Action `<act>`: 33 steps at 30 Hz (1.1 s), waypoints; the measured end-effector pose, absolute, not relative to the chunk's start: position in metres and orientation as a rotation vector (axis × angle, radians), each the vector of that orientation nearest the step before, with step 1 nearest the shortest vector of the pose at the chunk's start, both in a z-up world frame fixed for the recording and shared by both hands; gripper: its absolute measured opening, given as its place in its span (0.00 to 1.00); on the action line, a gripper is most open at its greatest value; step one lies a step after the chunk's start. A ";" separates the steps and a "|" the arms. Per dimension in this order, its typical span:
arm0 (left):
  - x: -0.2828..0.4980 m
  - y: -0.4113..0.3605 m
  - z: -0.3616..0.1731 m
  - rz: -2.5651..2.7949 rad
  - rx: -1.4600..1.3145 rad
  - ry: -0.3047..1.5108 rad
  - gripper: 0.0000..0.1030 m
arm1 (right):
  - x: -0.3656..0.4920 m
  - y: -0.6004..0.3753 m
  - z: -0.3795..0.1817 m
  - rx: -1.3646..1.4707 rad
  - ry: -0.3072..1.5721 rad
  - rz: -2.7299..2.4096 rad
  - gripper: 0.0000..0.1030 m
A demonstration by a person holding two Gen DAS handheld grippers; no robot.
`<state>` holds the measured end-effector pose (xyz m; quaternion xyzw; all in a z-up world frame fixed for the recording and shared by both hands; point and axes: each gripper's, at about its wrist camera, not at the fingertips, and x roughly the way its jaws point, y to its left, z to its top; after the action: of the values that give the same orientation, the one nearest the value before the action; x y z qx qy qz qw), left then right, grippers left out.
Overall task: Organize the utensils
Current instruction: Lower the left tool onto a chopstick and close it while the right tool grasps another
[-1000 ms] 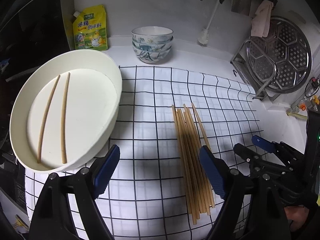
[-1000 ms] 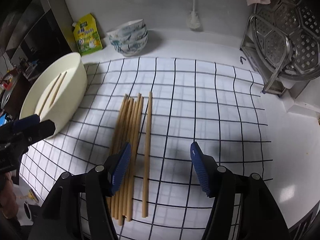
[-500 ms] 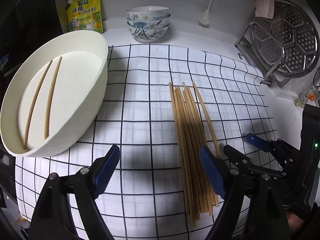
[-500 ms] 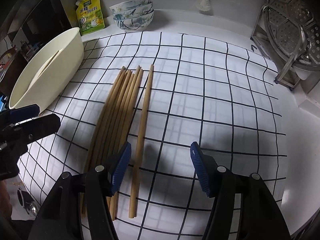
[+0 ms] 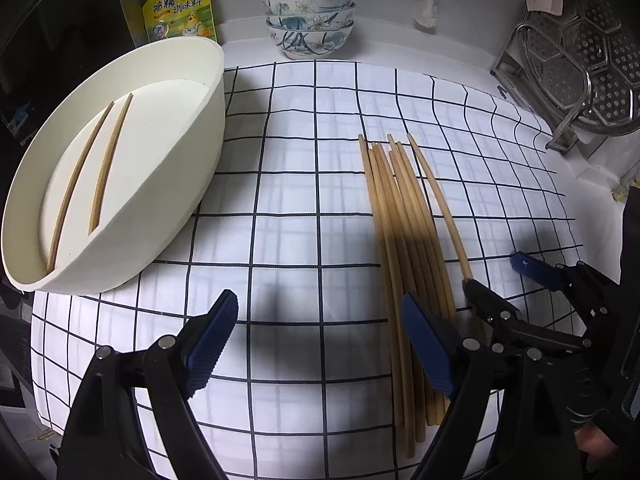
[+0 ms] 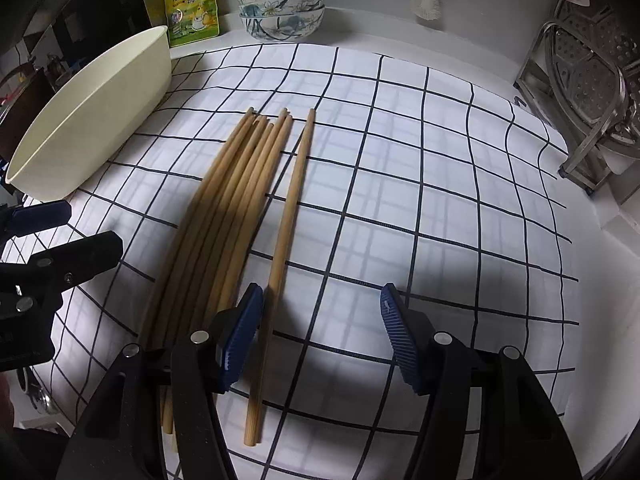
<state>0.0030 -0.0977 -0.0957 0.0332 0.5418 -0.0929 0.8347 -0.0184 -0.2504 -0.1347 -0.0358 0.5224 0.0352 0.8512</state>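
Note:
Several bamboo chopsticks [image 5: 404,216] lie in a bundle on the checked cloth [image 5: 304,184]; they also show in the right wrist view [image 6: 224,208], with one chopstick [image 6: 288,216] lying apart on their right. A cream tub [image 5: 176,168] at the left holds two chopsticks [image 5: 92,176]. My left gripper [image 5: 320,344] is open and empty, low over the cloth left of the bundle. My right gripper [image 6: 320,332] is open, with the near end of the lone chopstick between its fingers, by the left pad [image 6: 240,336].
A stack of patterned bowls [image 5: 310,20] and a yellow seasoning pouch [image 5: 178,8] stand at the back. A metal rack with a steamer plate [image 5: 580,64] is at the right. A brush [image 5: 428,12] leans on the back wall.
Both grippers have moved forward and down toward the cloth. The right gripper has come in around the lone chopstick's near end. Both stay open.

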 end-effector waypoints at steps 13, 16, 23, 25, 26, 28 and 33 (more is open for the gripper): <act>0.011 -0.103 -0.116 -0.180 0.063 1.169 0.79 | -0.022 -0.291 -0.132 0.000 1.088 0.019 0.57; 0.013 -0.104 -0.119 -0.180 0.066 1.172 0.79 | -0.025 -0.292 -0.130 0.004 1.082 0.028 0.57; 0.014 -0.108 -0.122 -0.176 0.079 1.163 0.82 | -0.022 -0.288 -0.130 0.010 1.077 0.037 0.57; 0.016 -0.109 -0.123 -0.169 0.080 1.160 0.85 | -0.022 -0.288 -0.130 0.009 1.078 0.038 0.57; 0.016 -0.109 -0.123 -0.169 0.079 1.159 0.85 | -0.022 -0.287 -0.130 0.007 1.078 0.039 0.57; 0.018 -0.111 -0.125 -0.166 0.089 1.165 0.84 | -0.021 -0.287 -0.130 0.008 1.078 0.040 0.57; 0.019 -0.109 -0.128 -0.139 0.098 1.173 0.84 | -0.020 -0.287 -0.130 0.004 1.076 0.043 0.57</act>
<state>0.0194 -0.1090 -0.1284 0.0462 0.5528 -0.0653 0.8294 -0.0201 -0.2870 -0.1298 0.0021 0.5122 0.0205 0.8586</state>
